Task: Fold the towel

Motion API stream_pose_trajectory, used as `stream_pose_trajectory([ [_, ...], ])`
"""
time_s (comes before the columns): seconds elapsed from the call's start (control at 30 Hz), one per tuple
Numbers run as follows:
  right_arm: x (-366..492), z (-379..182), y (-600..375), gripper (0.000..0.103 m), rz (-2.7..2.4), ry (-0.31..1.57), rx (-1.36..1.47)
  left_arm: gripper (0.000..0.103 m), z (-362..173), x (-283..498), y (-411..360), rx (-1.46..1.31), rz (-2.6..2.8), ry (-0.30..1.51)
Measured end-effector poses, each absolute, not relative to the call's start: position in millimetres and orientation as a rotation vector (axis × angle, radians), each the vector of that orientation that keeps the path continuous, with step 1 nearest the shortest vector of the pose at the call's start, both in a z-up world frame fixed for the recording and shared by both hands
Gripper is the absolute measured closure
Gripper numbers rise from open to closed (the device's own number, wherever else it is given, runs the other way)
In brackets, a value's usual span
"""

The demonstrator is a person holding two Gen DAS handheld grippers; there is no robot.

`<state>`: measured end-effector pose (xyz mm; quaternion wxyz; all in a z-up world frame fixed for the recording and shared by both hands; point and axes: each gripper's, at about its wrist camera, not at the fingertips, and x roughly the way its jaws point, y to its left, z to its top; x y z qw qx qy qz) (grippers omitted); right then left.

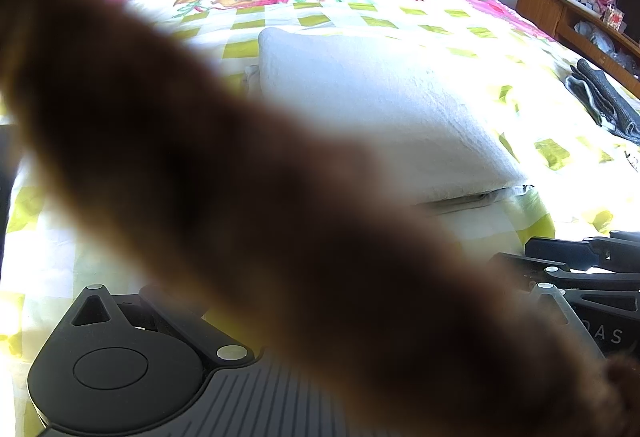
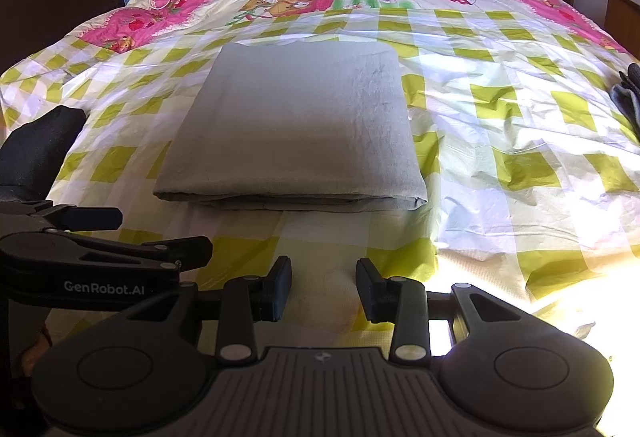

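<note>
Checked bed (image 2: 500,109) bears folded towel (image 2: 296,125), dark cloth (image 2: 630,93).

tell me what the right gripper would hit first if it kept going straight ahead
Probably the near folded edge of the towel: the right gripper points at it, with only bare bedsheet between. Depth is uncertain.

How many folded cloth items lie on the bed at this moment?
2. The pale folded towel lies mid-bed, straight ahead of the right gripper. A dark grey folded cloth sits near the bed's right edge. A blurred brown object blocks the left view, possibly hiding more.
</note>
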<state>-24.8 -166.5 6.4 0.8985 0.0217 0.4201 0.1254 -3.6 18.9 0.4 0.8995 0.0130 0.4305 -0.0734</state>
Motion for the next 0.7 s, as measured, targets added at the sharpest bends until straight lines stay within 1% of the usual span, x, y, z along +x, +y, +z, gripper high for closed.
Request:
stream_pose_trajectory([
  [0.7, -23.9, 9.3, -165.8, 0.054, 0.268, 0.873, 0.058, 0.001, -3.1, -3.8, 16.9, 0.031, -0.150, 0.906],
])
